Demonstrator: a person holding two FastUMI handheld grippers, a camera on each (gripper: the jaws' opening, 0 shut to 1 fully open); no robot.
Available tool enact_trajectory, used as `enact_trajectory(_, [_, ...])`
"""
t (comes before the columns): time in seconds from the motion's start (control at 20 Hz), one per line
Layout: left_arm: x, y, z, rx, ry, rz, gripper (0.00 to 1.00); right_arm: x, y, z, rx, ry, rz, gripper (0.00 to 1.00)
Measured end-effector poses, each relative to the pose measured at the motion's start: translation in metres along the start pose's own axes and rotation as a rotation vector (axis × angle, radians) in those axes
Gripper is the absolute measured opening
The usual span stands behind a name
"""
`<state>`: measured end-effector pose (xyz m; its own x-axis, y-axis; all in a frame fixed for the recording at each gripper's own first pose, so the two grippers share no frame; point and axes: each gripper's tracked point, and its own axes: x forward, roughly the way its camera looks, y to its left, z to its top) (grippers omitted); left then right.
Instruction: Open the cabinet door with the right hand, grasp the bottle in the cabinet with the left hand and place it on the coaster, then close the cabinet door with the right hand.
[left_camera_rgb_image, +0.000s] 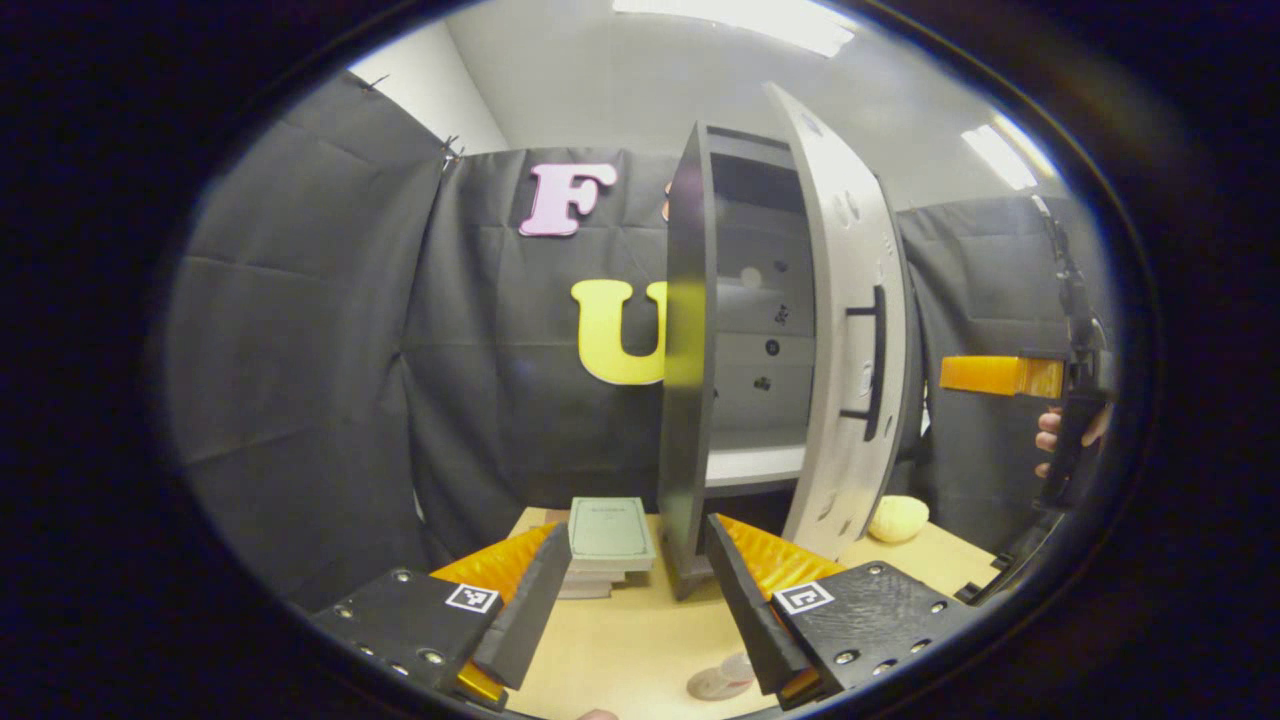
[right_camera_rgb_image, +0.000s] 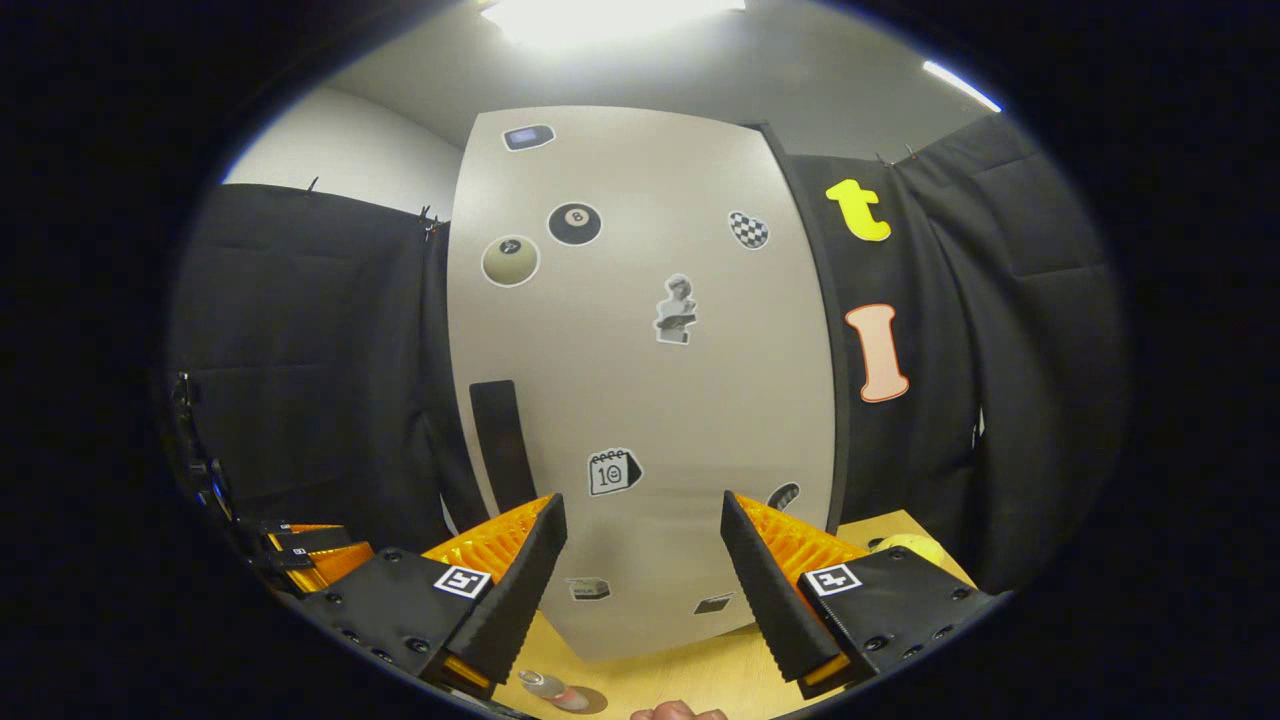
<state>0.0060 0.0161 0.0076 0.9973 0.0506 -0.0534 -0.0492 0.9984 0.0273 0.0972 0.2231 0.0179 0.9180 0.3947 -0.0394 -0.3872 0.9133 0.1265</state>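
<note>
Risk sits with your spread, empty right gripper (right_camera_rgb_image: 640, 580): shove the half-open cabinet door (right_camera_rgb_image: 640, 380) carelessly and the cabinet (left_camera_rgb_image: 690, 380) may shift toward the bottle (right_camera_rgb_image: 555, 690), already out on the table by the equally spread left gripper (left_camera_rgb_image: 625, 610).
</note>
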Motion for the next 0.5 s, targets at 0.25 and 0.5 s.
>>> enact_trajectory(0.25, [0.001, -0.05, 0.033, 0.009, -0.044, -0.007, 0.82, -0.028, -0.055, 0.016, 0.001, -0.022, -0.045, 0.98])
enact_trajectory(0.5, [0.001, -0.095, 0.051, -0.012, -0.072, 0.006, 0.82, -0.057, -0.105, 0.035, -0.054, -0.038, -0.076, 0.98])
